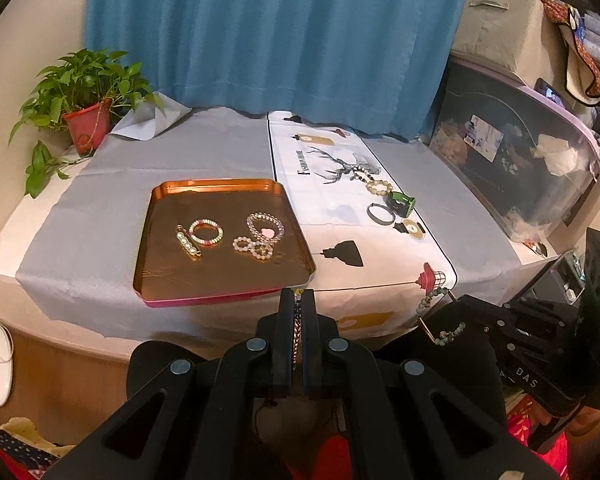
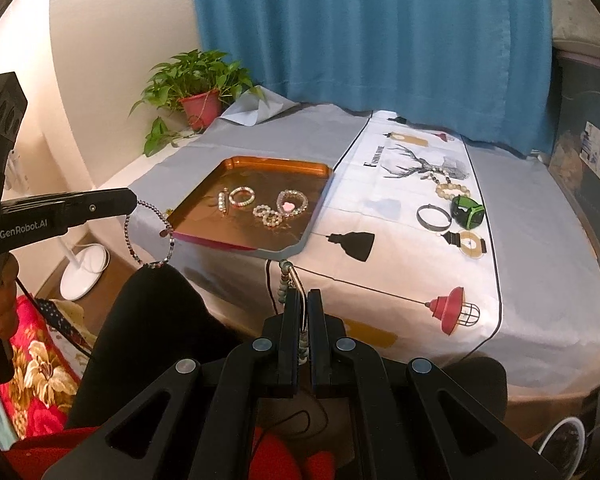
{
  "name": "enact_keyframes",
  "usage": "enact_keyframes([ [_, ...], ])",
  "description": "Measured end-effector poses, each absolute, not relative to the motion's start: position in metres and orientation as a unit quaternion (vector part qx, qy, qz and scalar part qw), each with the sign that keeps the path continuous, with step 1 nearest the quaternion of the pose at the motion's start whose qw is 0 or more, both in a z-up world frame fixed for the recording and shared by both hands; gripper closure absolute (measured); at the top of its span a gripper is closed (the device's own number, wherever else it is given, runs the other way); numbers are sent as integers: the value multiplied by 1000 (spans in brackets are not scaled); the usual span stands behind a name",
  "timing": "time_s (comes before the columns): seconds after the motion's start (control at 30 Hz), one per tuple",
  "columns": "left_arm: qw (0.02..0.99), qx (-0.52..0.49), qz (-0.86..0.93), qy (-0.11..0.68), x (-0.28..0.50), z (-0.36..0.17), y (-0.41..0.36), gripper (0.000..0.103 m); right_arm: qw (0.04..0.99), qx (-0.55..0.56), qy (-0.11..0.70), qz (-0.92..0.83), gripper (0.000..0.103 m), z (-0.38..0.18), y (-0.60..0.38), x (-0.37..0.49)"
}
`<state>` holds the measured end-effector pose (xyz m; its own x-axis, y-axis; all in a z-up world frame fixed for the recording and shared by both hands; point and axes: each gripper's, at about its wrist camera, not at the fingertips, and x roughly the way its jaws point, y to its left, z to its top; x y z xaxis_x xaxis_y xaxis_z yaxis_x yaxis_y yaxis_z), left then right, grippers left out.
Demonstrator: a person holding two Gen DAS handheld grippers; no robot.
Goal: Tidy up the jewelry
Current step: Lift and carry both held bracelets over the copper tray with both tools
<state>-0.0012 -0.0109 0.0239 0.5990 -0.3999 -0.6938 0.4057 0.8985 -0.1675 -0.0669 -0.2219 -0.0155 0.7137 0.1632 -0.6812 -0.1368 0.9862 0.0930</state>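
Note:
An orange tray [image 1: 168,196] [image 2: 236,162] on the grey cloth holds several bead bracelets [image 1: 206,232] [image 2: 292,202] and a pearl clip [image 1: 188,242]. My left gripper [image 1: 298,300] is shut on a thin beaded bracelet [image 2: 150,236], held just in front of the tray's near edge; the loop hangs from it in the right wrist view. My right gripper [image 2: 304,300] is shut on a green-bead bracelet [image 2: 286,284] [image 1: 432,300] over the table's near edge. A bead necklace [image 1: 374,184], a grey bangle [image 1: 380,214] and a green watch [image 1: 402,202] lie on the white runner.
A potted plant [image 1: 84,108] stands at the far left corner. A blue curtain [image 1: 280,32] hangs behind. A clear storage bin [image 1: 512,160] sits at the right. A white fan base [image 2: 84,270] stands on the floor left of the table.

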Motion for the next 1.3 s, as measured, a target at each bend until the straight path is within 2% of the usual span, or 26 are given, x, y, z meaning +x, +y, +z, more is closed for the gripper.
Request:
enact_keyframes([
  [0.7,898,1,-215,383,53,25,1,102,919,10,381,95,99,-23,-209,-17],
  [1.3,895,-17,-195,402,162,-1,20,102,920,19,369,131,99,-34,-185,103],
])
